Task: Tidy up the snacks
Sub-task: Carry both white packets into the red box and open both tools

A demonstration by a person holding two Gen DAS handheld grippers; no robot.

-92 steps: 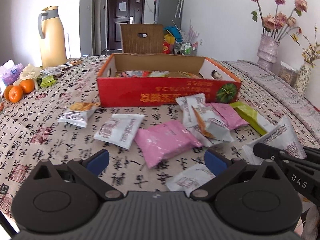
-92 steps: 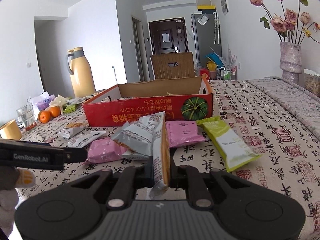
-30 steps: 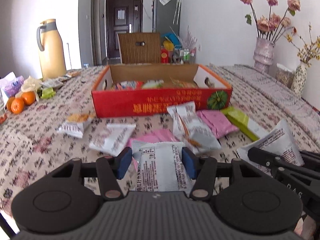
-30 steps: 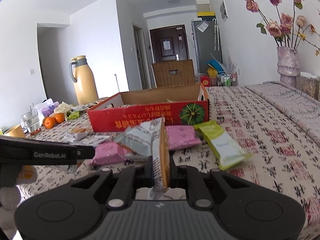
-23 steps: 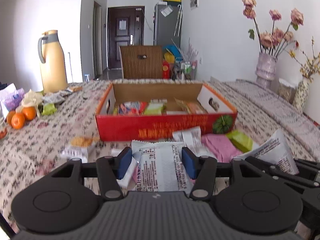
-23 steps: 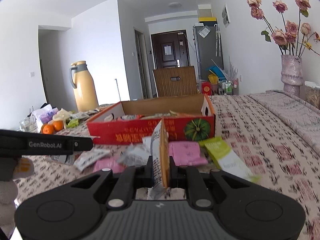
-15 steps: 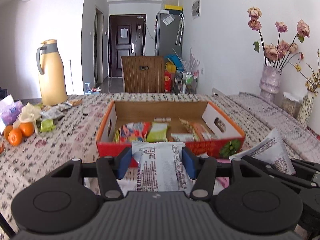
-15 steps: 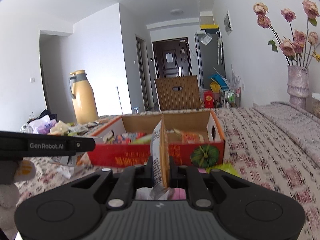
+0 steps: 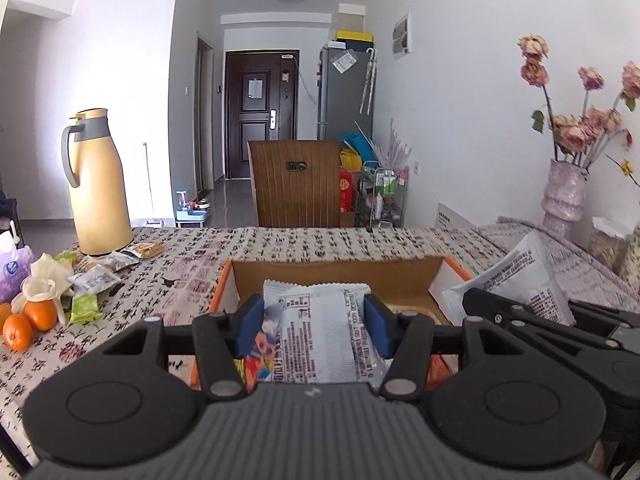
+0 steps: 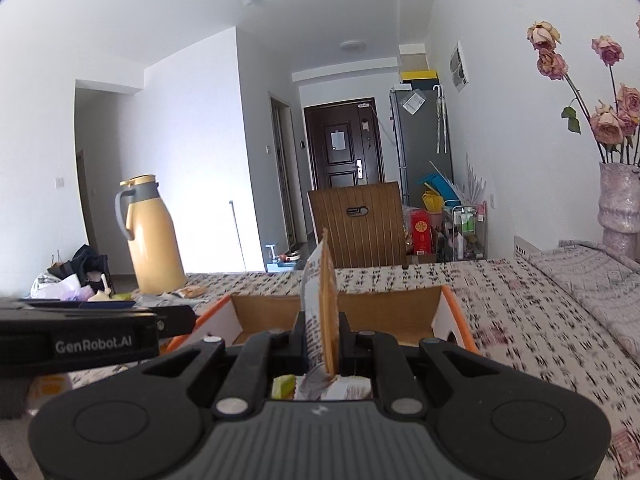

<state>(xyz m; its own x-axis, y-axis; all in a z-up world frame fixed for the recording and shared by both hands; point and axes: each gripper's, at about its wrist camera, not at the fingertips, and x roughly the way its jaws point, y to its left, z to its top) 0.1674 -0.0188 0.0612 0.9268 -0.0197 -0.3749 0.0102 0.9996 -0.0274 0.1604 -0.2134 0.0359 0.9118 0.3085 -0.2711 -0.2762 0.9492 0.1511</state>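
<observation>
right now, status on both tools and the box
Left tool shut on white snack packet. Right tool shut on thin packet. Both over cardboard box. Nothing blocking.

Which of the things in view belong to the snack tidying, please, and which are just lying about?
In the job:
- cardboard box
- white snack packet in the left gripper
- edge-on snack packet in the right gripper

Lying about:
- yellow thermos jug
- oranges
- flower vase
- wooden chair
</observation>
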